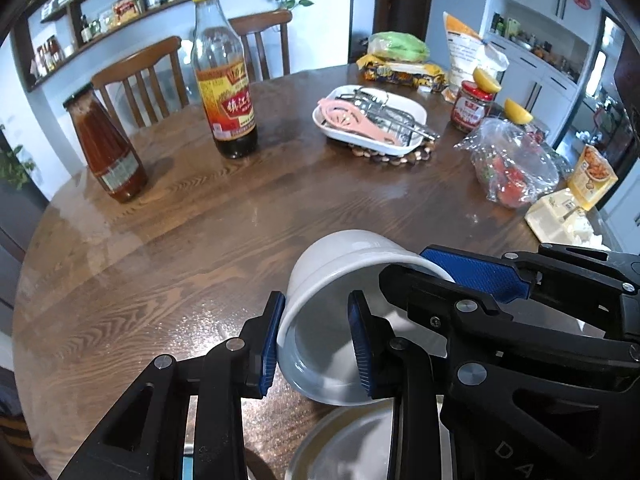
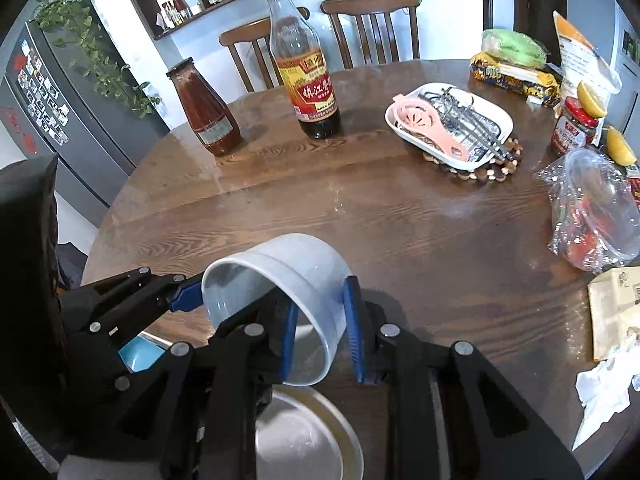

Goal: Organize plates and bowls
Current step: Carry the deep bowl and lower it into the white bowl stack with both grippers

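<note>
From the left wrist camera, the left gripper [image 1: 316, 340] is clamped on the near left wall of a white bowl [image 1: 340, 272], one blue pad outside the rim and the other inside. The bowl is tilted, its open mouth facing near and right, and it is held clear above the wooden bench [image 1: 200, 240]. The right gripper [image 1: 452, 276] comes in from the right and pinches the far right part of the same rim, one blue pad lying outside the wall. Directly below the bowl, at the near edge, sits a metal dish [image 1: 344, 448]. Farther off stand a sauce jar [image 1: 106, 148] at far left and a tall vinegar bottle [image 1: 222, 76] to its right. A white tray [image 1: 372, 120] holding a pink egg separator and metal whisks rests on a beaded trivet at far right.

From the right wrist camera, the right gripper [image 2: 324, 328] grips the bowl's [image 2: 296, 264] right wall, one pad inside and one outside. The bowl leans with its mouth turned near and left. The left gripper [image 2: 192, 294] reaches in from the left and holds the bowl's left rim. The metal dish [image 2: 304, 432] lies just beneath. The sauce jar [image 2: 206, 108] and vinegar bottle [image 2: 304, 64] stand on the far side of the bench [image 2: 400, 220], with the tray [image 2: 452, 124] to the right.
</note>
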`<state>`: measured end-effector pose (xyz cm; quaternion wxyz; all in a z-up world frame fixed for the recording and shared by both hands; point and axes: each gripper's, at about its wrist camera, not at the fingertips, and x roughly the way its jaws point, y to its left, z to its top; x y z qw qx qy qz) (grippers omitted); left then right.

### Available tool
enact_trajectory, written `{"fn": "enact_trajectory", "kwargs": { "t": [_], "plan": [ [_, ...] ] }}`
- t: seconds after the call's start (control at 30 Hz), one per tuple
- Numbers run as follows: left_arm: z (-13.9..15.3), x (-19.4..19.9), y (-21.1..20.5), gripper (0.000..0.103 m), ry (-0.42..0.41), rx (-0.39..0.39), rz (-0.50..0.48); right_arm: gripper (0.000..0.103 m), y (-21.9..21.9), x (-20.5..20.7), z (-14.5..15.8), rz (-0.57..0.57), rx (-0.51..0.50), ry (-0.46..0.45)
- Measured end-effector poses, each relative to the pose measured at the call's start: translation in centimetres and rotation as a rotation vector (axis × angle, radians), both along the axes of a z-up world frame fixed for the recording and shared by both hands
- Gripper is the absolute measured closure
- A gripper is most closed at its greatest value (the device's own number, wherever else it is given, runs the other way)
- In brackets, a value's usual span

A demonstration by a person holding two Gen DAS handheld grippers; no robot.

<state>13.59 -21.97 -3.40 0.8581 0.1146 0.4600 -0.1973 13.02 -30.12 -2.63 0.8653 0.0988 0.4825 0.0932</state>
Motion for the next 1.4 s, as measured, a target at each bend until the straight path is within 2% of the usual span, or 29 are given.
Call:
{"fn": "enact_trajectory", "kwargs": {
  "t": [0.4, 0.87, 1.4],
  "plan": [
    [1.6, -4.0, 0.4, 0.070, -0.024, 0.001, -0.053, 0.078, 0.3, -4.7, 1.9, -0.048, 0.011, -0.021],
    [0.1, -8.3, 1.9, 0.070, 0.003, 0.011, -0.098, 0.078, 1.9, -9.6, 0.5, -0.098, 0.017, 0.011],
    [-1.3, -9.7, 2.7, 0.070, 0.031, 0.020, -0.121, 0.078, 2.9, -11.5, -0.9, -0.122, 0.024, 0.040]
  ]
}}
